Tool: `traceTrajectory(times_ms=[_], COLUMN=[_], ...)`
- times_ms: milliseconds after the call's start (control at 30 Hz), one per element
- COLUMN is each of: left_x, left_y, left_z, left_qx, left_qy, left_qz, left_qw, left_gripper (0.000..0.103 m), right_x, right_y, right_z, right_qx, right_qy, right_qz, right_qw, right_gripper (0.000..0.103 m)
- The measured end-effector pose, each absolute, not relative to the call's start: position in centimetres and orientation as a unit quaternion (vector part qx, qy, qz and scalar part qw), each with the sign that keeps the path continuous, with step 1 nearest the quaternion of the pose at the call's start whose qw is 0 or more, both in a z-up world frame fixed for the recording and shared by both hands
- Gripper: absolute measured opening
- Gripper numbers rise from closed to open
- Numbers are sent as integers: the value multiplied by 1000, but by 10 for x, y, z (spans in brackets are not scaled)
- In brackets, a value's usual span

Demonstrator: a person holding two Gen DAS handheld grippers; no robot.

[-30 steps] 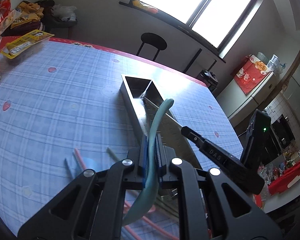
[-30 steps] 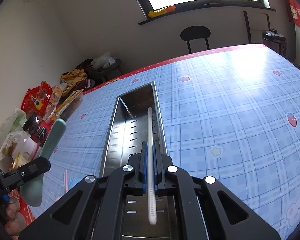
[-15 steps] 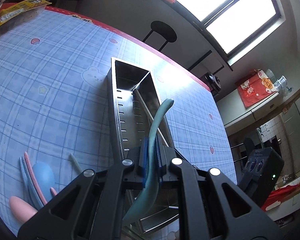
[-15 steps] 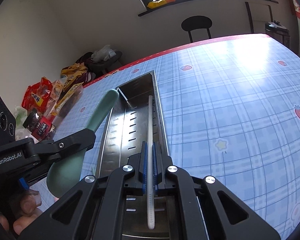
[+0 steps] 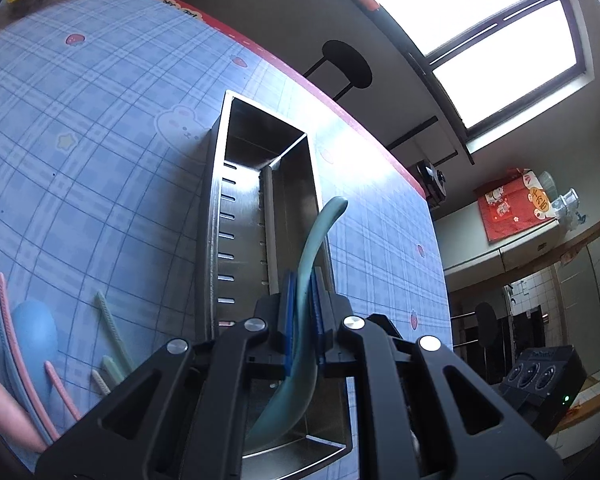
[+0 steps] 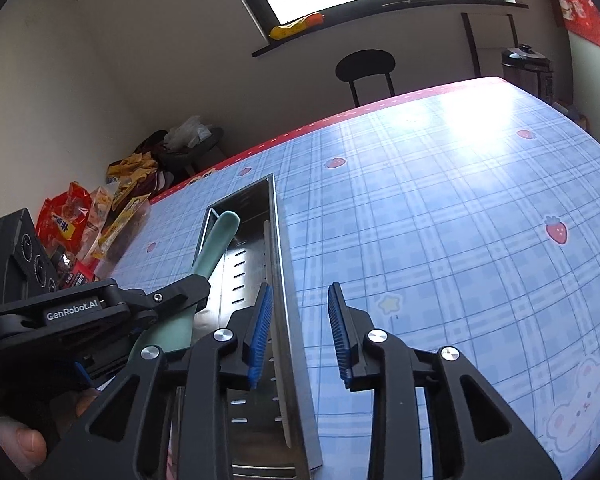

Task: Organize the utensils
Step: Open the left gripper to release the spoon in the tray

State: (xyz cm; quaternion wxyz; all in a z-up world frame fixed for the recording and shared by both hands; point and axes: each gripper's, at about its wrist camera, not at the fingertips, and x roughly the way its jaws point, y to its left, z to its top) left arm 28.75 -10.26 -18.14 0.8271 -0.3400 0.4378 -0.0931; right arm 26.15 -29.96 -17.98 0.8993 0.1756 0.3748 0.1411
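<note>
Right gripper (image 6: 296,332) now opening, letting go of the white chopstick (image 6: 278,360), lying in the steel tray (image 5: 216,216) along its wall. Left gripper (image 5: 302,320) clamping the green spoon (image 5: 314,248) over the tray, having swung across from the table's loose utensils. Probably needing release next.

Both grippers over the tray (image 5: 216,208).
The left gripper (image 5: 302,312) angles down above the tray, clamped on a spoon (image 5: 316,240). The right gripper (image 6: 296,332), its jaws opening with nothing pressed between, straddles the tray's right wall.

Snack packets (image 6: 80,224) beside a black stool (image 6: 366,66), under a window (image 5: 480,12).
</note>
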Motion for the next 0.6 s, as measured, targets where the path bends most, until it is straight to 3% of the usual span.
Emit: traceTrajectory(times_ms=[100, 433, 600], left_x=[294, 266, 223], left_y=[-109, -92, -61], left_z=[-185, -129, -107], left_qx=[-341, -254, -177], left_qy=[439, 367, 325], left_qz=[-81, -99, -84], left_qw=[827, 889, 925], left_gripper=[16, 50, 55], right_x=[261, 250, 244], right_y=[-305, -313, -305], right_z=[-179, -169, -169], right_qx=[175, 171, 173], right_qy=[372, 342, 327], right_qz=[133, 137, 169], right_qw=[902, 914, 914], right_gripper=[31, 45, 57])
